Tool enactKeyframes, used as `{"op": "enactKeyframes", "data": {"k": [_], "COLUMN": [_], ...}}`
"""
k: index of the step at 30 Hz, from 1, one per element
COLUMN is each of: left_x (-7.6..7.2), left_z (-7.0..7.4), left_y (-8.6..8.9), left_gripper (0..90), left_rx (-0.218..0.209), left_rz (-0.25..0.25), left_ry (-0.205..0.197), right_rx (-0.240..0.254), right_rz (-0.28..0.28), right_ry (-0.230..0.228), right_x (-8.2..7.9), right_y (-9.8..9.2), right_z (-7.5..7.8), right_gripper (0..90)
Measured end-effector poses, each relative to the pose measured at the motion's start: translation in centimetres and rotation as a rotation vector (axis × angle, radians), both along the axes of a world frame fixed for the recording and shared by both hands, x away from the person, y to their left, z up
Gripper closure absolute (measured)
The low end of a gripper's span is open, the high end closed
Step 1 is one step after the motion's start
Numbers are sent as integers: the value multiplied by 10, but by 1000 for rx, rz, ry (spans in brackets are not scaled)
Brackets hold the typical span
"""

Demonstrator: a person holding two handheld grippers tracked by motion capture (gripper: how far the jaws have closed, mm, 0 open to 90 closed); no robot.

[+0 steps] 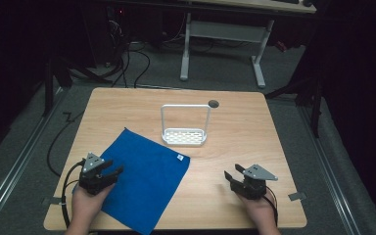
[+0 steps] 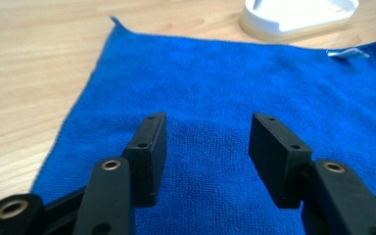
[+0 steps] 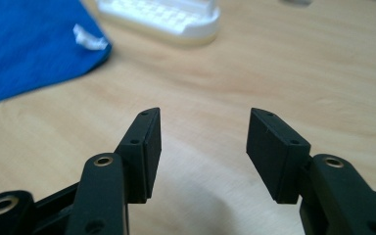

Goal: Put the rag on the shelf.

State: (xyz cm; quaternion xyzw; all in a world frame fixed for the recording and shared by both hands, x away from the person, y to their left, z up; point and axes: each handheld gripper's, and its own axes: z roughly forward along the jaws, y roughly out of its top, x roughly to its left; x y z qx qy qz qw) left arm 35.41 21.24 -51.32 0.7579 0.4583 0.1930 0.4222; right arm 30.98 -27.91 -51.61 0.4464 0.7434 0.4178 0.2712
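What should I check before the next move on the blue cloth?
1. Left gripper open: ok, jaws apart with nothing between them.
2. Right gripper open: ok, jaws apart and empty, over bare table.
3. Left gripper over the cloth: ok, blue fabric lies under its jaws.
4. Cloth lying flat: ok, spread out in one layer, tag corner toward the white rack.
5. Cloth apart from the rack: ok in the high view, with a strip of wood between them.
6. Cloth fully on the table: cannot tell, its near corner reaches the table edge.
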Motion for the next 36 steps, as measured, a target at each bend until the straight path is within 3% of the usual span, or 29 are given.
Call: {"op": "enactKeyframes", "data": {"k": [5, 11, 15, 19, 23, 25, 29, 31, 32, 35, 36], "left_x": [1, 1, 0, -1, -3, -8, -20, -23, -29, -33, -36], "left_z": [-2, -3, -2, -3, -2, -2, -5, -7, -10, -9, -10], "left_y": [0, -3, -4, -15, -24, -35, -63, -70, -85, -98, -110], "left_gripper": [494, 520, 650, 780, 848, 900, 900, 900, 900, 900, 900], "left_rx": [5, 18, -10, 5, 19, 13, 98, 110, 145, 157, 155], "left_rz": [0, -7, -47, -116, -153, -198, -280, -298, -340, -368, -391], "left_ry": [6, 15, 38, 67, 81, 109, 131, 139, 143, 136, 138], "right_rx": [14, 18, 5, 3, 4, -4, -4, -4, -8, -11, -12], "right_rz": [-5, 5, 21, 26, 33, 48, 74, 79, 89, 96, 98], "right_ry": [18, -2, -5, 0, -1, -3, -8, -8, -5, -4, -1], "right_x": [2, 3, 2, 1, 1, 1, 1, 2, 2, 2, 2], "right_y": [-4, -1, 5, 8, 9, 13, 21, 23, 26, 28, 29], "right_z": [-1, 2, 4, 5, 7, 8, 9, 9, 9, 8, 8], "right_gripper": [482, 473, 475, 526, 552, 567, 571, 573, 574, 574, 574]}}
